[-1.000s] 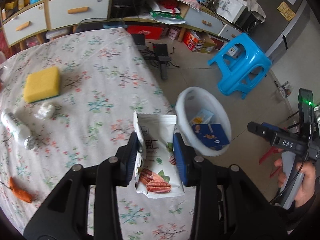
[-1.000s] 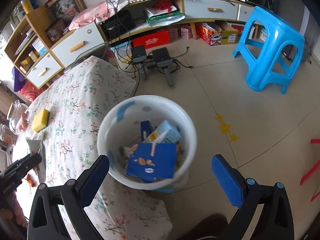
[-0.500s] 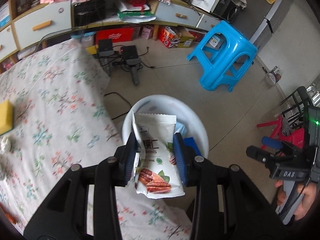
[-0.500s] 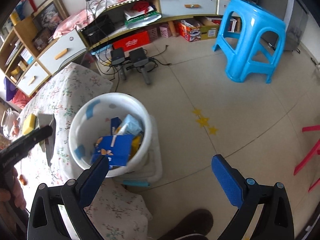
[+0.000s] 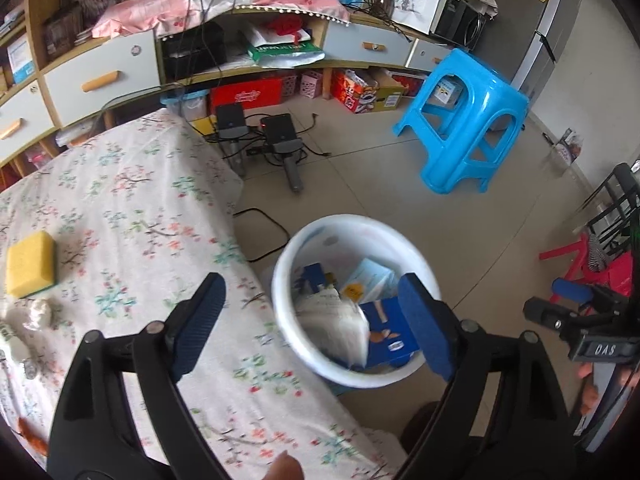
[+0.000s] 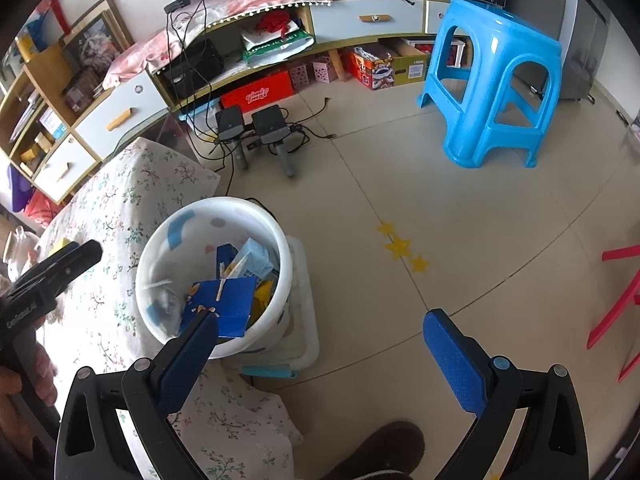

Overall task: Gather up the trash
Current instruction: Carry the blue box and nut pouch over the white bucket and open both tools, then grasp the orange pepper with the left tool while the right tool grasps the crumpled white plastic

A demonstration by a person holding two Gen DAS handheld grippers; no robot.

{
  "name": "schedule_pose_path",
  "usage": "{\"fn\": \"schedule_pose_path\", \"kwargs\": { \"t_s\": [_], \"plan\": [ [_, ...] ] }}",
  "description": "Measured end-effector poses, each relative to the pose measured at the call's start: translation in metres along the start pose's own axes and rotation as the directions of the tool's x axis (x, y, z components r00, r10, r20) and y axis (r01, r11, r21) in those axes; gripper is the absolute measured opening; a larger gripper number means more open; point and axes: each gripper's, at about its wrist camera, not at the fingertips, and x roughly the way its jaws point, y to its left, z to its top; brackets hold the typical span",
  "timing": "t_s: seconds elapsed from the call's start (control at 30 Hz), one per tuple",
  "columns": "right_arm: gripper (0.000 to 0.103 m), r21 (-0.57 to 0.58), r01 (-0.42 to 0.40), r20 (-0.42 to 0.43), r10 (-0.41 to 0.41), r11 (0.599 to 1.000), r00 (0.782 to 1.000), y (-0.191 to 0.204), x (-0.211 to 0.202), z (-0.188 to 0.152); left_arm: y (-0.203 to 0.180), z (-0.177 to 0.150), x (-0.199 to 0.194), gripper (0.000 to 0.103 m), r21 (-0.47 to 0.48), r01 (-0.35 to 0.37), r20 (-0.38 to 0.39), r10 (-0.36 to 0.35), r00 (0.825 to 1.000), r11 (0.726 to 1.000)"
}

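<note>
My left gripper is open and empty above the near rim of the white trash bin beside the table. The white snack packet, blurred, lies inside the bin among blue boxes. On the floral tablecloth at left lie a yellow sponge and a crumpled paper ball. My right gripper is open and empty, over the floor right of the bin. The left gripper's body shows at the right wrist view's left edge.
A blue plastic stool stands on the tiled floor beyond the bin. Two black devices with cables lie near the table's far corner. A cabinet with drawers lines the back wall. Red furniture legs are at the right.
My left gripper has swung from over the table to above the bin and opened. The snack packet it held has dropped into the bin. The right gripper drifted right, staying open.
</note>
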Motion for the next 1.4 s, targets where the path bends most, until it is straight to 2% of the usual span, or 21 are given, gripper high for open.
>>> {"fn": "schedule_pose_path", "kwargs": {
  "t_s": [0.07,0.23,0.5,0.67,0.83,1.03,1.13,1.3,1.37,1.4],
  "plan": [
    [0.103,-0.005,0.001,0.001,-0.001,1.000,1.000,0.003,0.000,0.000,0.009,-0.003,-0.006,0.097,-0.003,-0.019,0.000,0.019,1.000,1.000],
    [0.103,-0.025,-0.002,0.006,0.002,1.000,1.000,0.017,-0.001,0.001,0.035,-0.014,-0.025,0.101,-0.022,-0.046,0.000,0.046,0.999,0.999],
    [0.103,-0.073,-0.021,0.005,0.022,0.997,1.000,0.057,-0.002,0.000,0.092,-0.039,-0.067,0.101,-0.061,-0.138,0.012,0.139,0.990,0.989],
    [0.103,-0.106,-0.067,-0.009,0.067,0.992,0.998,0.090,-0.001,-0.002,0.142,-0.057,-0.092,0.102,-0.116,-0.232,0.025,0.237,0.971,0.966],
    [0.103,-0.157,-0.091,-0.024,0.089,0.983,0.996,0.128,0.003,-0.005,0.193,-0.078,-0.106,0.102,-0.217,-0.291,-0.035,0.290,0.956,0.932],
    [0.103,-0.215,-0.100,-0.057,0.090,0.971,0.994,0.167,0.016,-0.011,0.238,-0.102,-0.119,0.102,-0.313,-0.290,-0.120,0.265,0.957,0.904],
    [0.103,-0.241,-0.102,-0.071,0.087,0.965,0.994,0.186,0.024,-0.014,0.254,-0.115,-0.119,0.102,-0.338,-0.313,-0.172,0.269,0.948,0.888],
    [0.103,-0.275,-0.108,-0.091,0.086,0.955,0.992,0.210,0.032,-0.018,0.284,-0.141,-0.113,0.101,-0.447,-0.316,-0.269,0.212,0.940,0.837],
    [0.103,-0.290,-0.113,-0.098,0.088,0.950,0.991,0.221,0.035,-0.020,0.292,-0.151,-0.110,0.092,-0.488,-0.302,-0.290,0.174,0.941,0.819],
    [0.103,-0.296,-0.115,-0.100,0.089,0.948,0.991,0.225,0.036,-0.021,0.296,-0.156,-0.108,0.084,-0.509,-0.292,-0.299,0.151,0.942,0.810]
  ]
}}
